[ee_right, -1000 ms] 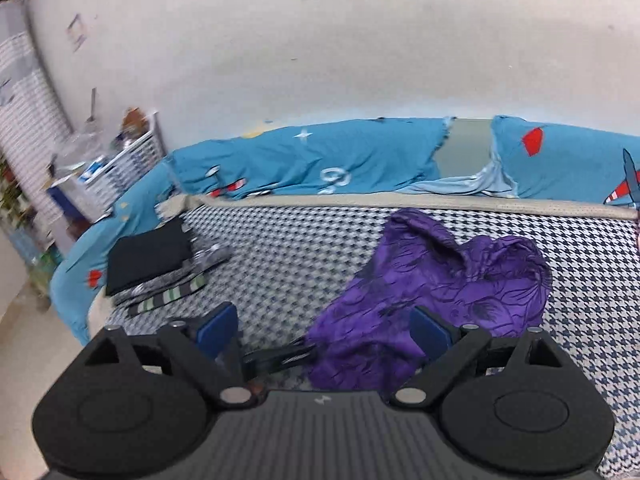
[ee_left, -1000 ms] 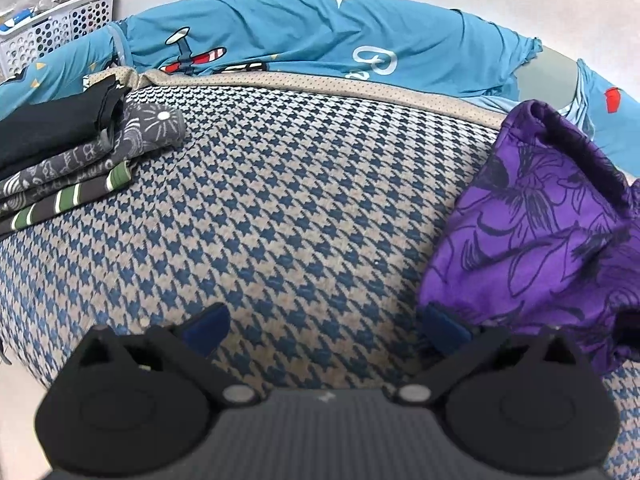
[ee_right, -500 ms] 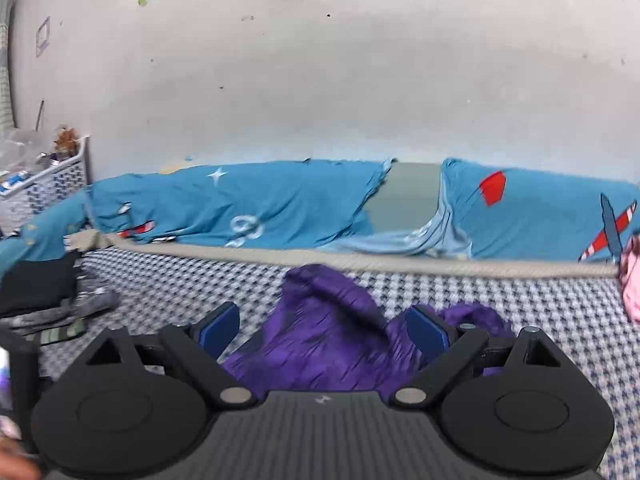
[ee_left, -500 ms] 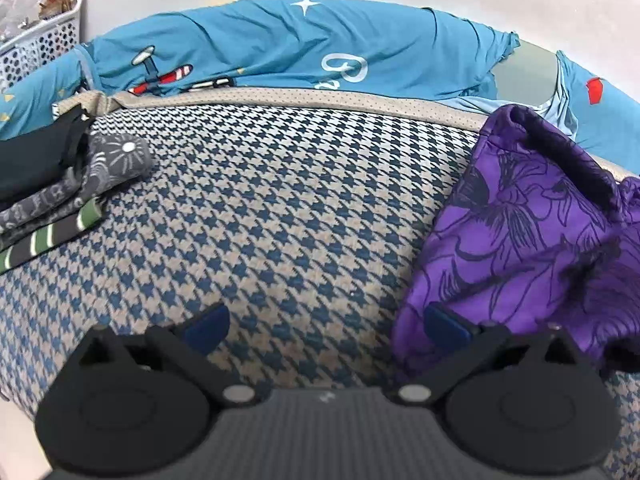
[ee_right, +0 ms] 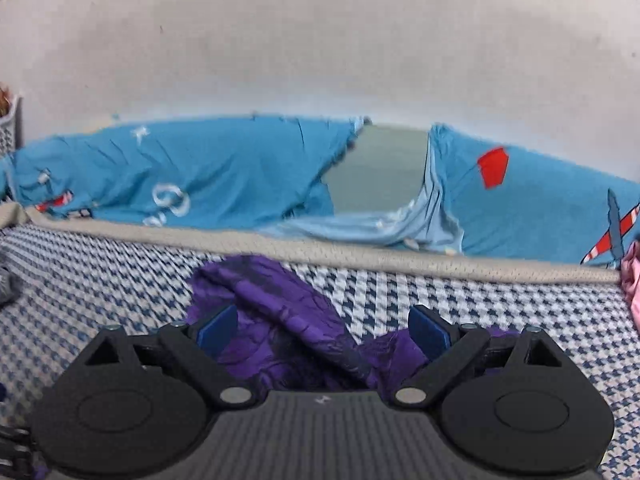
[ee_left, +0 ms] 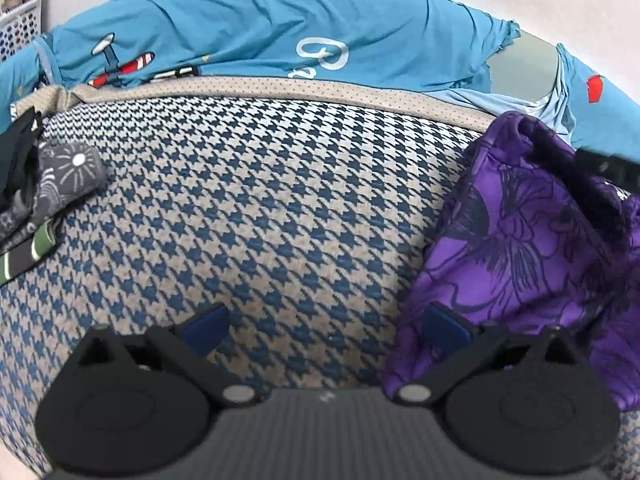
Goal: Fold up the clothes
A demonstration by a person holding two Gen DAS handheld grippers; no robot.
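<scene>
A crumpled purple garment with a dark floral print lies on the houndstooth bed cover. My left gripper is open low over the cover, its right fingertip at the garment's left edge. In the right wrist view the same purple garment bunches directly under and between the fingers of my right gripper, which is open and close above it. A dark part of the right gripper shows at the far right of the left wrist view.
A stack of folded clothes, black, grey patterned and striped, sits at the left. Blue airplane-print bedding lines the wall behind. A white basket stands at far left. Something pink lies at the right edge.
My right gripper dropped from a high view of the bed down close over the purple garment. My left gripper shifted right, bringing its right fingertip to the garment's edge.
</scene>
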